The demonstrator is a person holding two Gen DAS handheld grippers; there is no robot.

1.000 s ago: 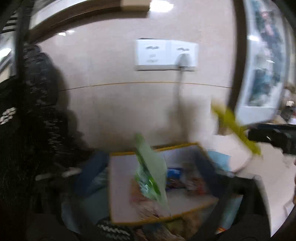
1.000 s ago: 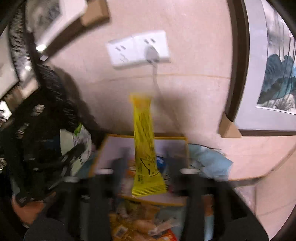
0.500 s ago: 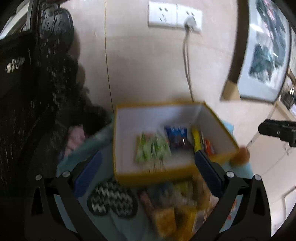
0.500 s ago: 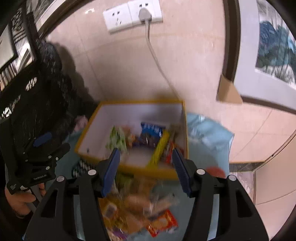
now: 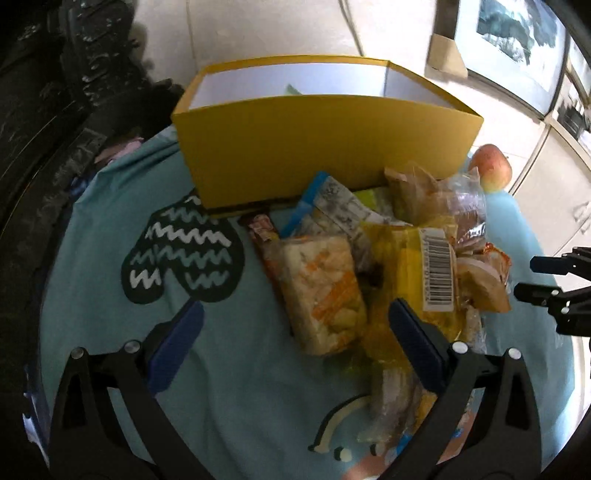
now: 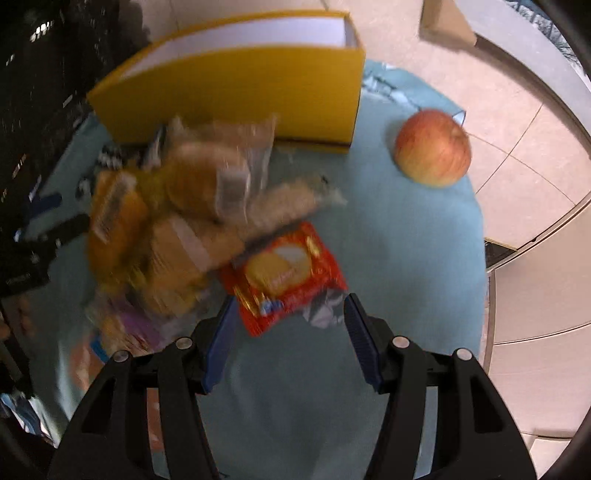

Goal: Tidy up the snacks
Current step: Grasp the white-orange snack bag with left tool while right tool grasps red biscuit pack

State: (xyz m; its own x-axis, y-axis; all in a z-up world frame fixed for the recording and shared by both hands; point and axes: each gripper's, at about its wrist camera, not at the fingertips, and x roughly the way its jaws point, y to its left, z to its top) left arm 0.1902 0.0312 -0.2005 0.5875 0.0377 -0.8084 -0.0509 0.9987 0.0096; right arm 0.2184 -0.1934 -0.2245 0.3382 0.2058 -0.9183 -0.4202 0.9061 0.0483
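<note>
A yellow box point(image 5: 325, 147) with a white inside stands at the back of a teal cloth point(image 5: 229, 391); the right wrist view shows the box point(image 6: 236, 92) too. In front of it lies a heap of snack packets point(image 5: 388, 266). My left gripper point(image 5: 291, 332) is open just above the cloth, with a pale orange-and-white packet point(image 5: 325, 291) between its fingers but not pressed. My right gripper point(image 6: 288, 325) is open, low over a red cracker packet point(image 6: 284, 277) whose near edge lies between its fingers. The blurred heap point(image 6: 173, 229) lies to its left.
A red-yellow apple point(image 6: 432, 147) rests on the cloth right of the box. The cloth bears a dark zigzag mitten print point(image 5: 184, 254). Black carved furniture point(image 5: 40, 110) stands on the left, tiled floor point(image 6: 524, 184) and a framed picture point(image 5: 517, 29) on the right.
Both grippers dropped from facing the wall to just above the cloth. The green and yellow packets they held a second ago landed in the box; both are now empty.
</note>
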